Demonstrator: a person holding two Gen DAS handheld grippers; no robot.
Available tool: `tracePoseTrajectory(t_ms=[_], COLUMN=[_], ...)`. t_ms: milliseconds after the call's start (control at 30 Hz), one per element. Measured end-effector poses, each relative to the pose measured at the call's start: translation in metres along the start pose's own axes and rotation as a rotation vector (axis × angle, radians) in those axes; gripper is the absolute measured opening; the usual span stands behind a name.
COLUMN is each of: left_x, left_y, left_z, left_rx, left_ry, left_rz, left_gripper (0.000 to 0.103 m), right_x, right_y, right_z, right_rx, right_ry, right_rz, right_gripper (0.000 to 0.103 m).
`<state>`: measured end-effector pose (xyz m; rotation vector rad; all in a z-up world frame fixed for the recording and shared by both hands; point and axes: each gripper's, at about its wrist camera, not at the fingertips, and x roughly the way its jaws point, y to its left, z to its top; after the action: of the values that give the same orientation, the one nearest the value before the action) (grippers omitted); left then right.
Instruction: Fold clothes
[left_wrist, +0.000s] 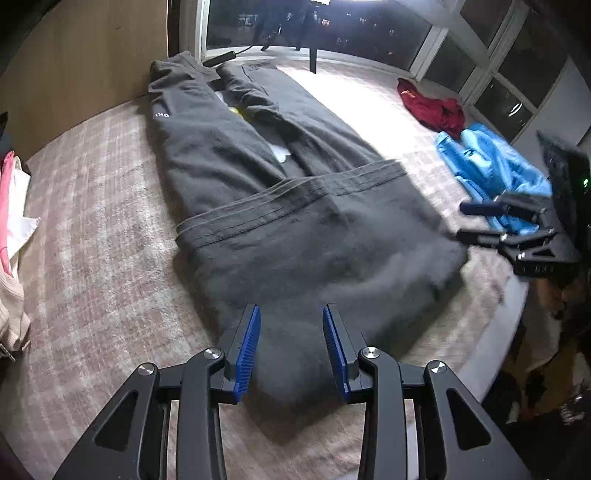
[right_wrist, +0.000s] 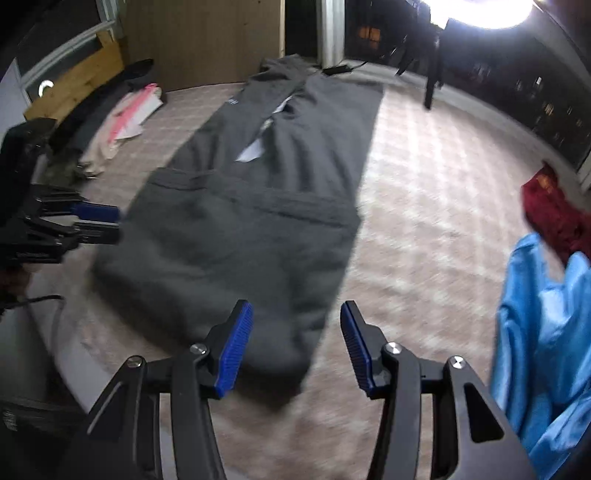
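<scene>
Plainly, nothing is gripped: the jaws of the left gripper (left_wrist: 291, 347) and the right gripper (right_wrist: 297, 343) are spread above the near end of the dark grey garment (left_wrist: 280, 206); its sides are folded in along the bed (left_wrist: 96, 236) — crosswise folding is judged outstanding; blue (right_wrist: 546, 354) and red (right_wrist: 557, 218) clothes lie unfolded.

The dark grey garment (left_wrist: 266, 192) lies flat and lengthwise on the plaid bed cover, running straight away from the left gripper (left_wrist: 291, 350), whose 2 fingers sit spread over its near corner. Its 2 long side panels are turned inward and nearly meet along the middle, leaving a slit with white and yellow showing through. A stitched band crosses it partway up, and small white lettering marks the left panel. From the right gripper (right_wrist: 295, 341), its near end (right_wrist: 236, 258) sits ahead and left.
</scene>
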<state>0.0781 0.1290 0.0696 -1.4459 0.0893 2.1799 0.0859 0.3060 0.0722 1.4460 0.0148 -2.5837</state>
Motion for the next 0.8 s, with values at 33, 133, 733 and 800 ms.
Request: tracePoseTrajectory(t_ms=[33,133,733,800], left_x=[-0.010,-0.041,-0.132,-0.124], left_y=[0.004,0.007,0.044,0.050], left_z=[0.004,0.023,0.132,0.142], left_rx=[-0.007,-0.004,-0.026,-0.038], left_ry=[-0.022,-0.087,-0.302,-0.298], left_rz=[0.000,0.017,0.238,0.246], left_gripper=[0.033,0.034,0.048,0.048], right_x=[-0.010,-0.038,-0.117,-0.098], right_y=[-0.002,-0.008,-0.058,-0.069], right_z=[0.005,0.021,0.149,0.162], right_rx=[0.006,0.023,0.070,0.085], right_ry=[-0.030,-0.121,-0.362,-0.342], right_rz=[0.012,0.048,-0.144,-0.121], right_gripper=[0.049,0.049,0.066,0.066])
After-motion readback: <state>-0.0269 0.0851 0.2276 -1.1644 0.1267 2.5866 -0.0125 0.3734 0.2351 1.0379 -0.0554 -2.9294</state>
